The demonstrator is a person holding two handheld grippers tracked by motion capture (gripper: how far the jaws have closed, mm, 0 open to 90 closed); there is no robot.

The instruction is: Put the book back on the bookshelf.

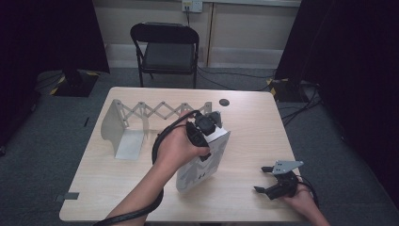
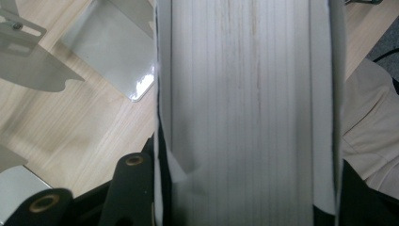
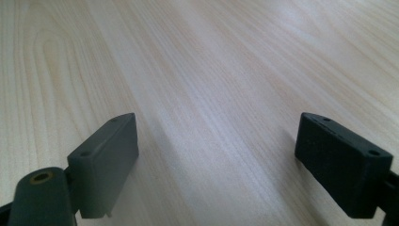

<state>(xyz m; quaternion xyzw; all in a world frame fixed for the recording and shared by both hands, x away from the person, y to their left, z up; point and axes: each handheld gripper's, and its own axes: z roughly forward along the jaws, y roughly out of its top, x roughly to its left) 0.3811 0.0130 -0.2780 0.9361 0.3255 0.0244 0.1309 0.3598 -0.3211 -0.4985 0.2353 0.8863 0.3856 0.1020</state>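
Note:
A thick white book [image 1: 203,162] stands tilted on the wooden table [image 1: 254,136], near its middle. My left gripper [image 1: 207,128] is shut on the book's top end, one jaw on each cover. In the left gripper view the pale page edge of the book [image 2: 244,108] runs up between the jaws, with one black finger [image 2: 132,188] against its left cover. To the left of the book stands an expandable metal book rack [image 1: 141,113] with scissor links and flat end plates [image 2: 113,56]. My right gripper [image 1: 261,179] rests at the front right, open, with bare wood between its fingers [image 3: 106,165].
A black folding chair [image 1: 167,47] stands beyond the table's far edge. A dark round grommet [image 1: 224,102] sits near the far edge. Cables run over the grey floor at the right. The person's trouser leg [image 2: 371,122] is beside the table in the left gripper view.

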